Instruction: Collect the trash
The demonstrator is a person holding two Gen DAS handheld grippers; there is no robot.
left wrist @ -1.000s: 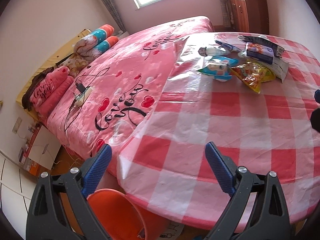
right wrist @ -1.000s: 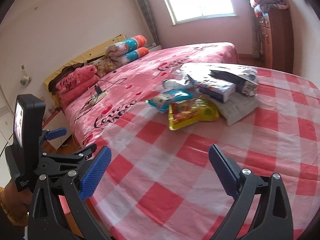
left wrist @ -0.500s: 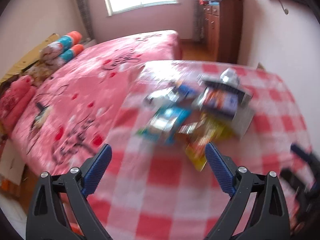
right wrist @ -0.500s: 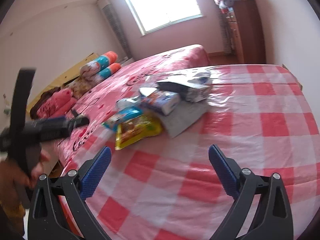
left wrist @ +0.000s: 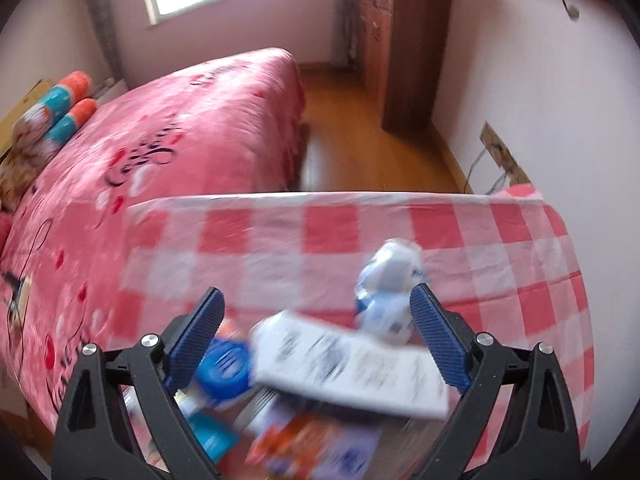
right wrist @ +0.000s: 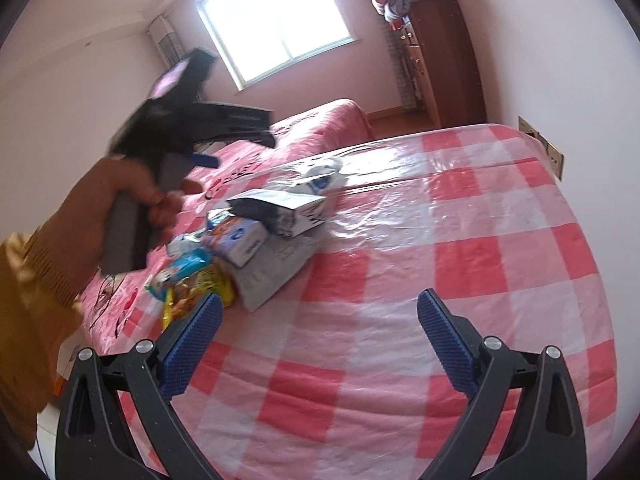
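A heap of trash lies on the table's red-and-white checked cloth (right wrist: 400, 280). In the right wrist view it holds a grey-white carton (right wrist: 280, 210), a purple-white pack (right wrist: 236, 240), a yellow snack bag (right wrist: 196, 296), a blue wrapper (right wrist: 184, 268) and a crumpled white packet (right wrist: 320, 172). My right gripper (right wrist: 320, 320) is open over bare cloth, short of the heap. My left gripper (left wrist: 316, 312) is open right above the blurred heap, with a white printed carton (left wrist: 348, 364) and a crumpled white-blue packet (left wrist: 388, 288) between its fingers; nothing is gripped.
A hand (right wrist: 132, 208) in a mustard sleeve holds the left tool above the heap's left side. A pink bed (left wrist: 180, 140) adjoins the table's far left. A wooden wardrobe (left wrist: 408, 48) stands by the far wall. The table's right side touches the wall near a socket (right wrist: 540, 148).
My left gripper has swung from the table's near left edge to just above the trash heap. My right gripper has turned right, so the heap now sits at its left.
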